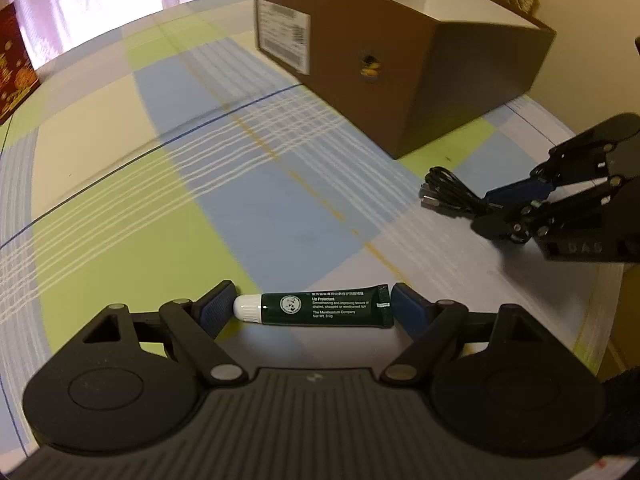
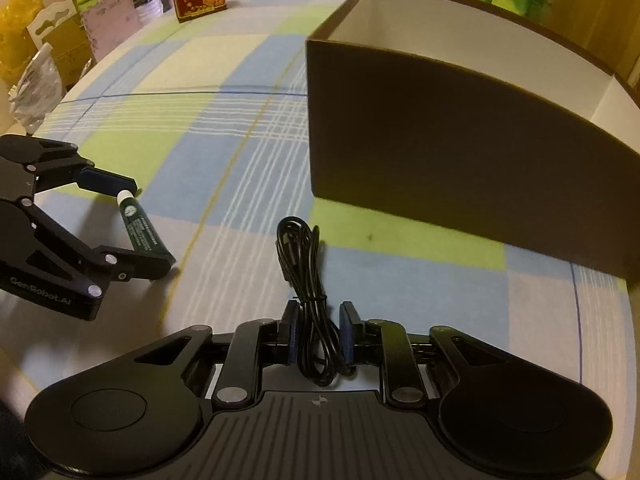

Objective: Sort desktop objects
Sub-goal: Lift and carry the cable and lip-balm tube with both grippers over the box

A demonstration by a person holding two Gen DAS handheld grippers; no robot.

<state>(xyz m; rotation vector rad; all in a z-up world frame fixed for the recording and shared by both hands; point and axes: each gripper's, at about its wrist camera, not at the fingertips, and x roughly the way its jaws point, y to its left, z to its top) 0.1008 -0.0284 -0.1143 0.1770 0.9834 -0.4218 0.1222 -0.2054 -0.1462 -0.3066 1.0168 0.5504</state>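
- While both grippers tilt down over the checked tablecloth (image 1: pixel 120 208), count one tube, one cable, one box
- Left gripper (image 1: pixel 312 308) is clamped end to end on the lip balm tube (image 1: pixel 320 310), dark green with a white cap, lying crosswise just above the cloth
- Right gripper (image 2: pixel 319 334) has the pads standing either side of the bundled black cable (image 2: pixel 308 280) with gaps showing; grip loosened, I'd say
- Brown open-topped box (image 2: pixel 460 152), white inside, sits just beyond the cable
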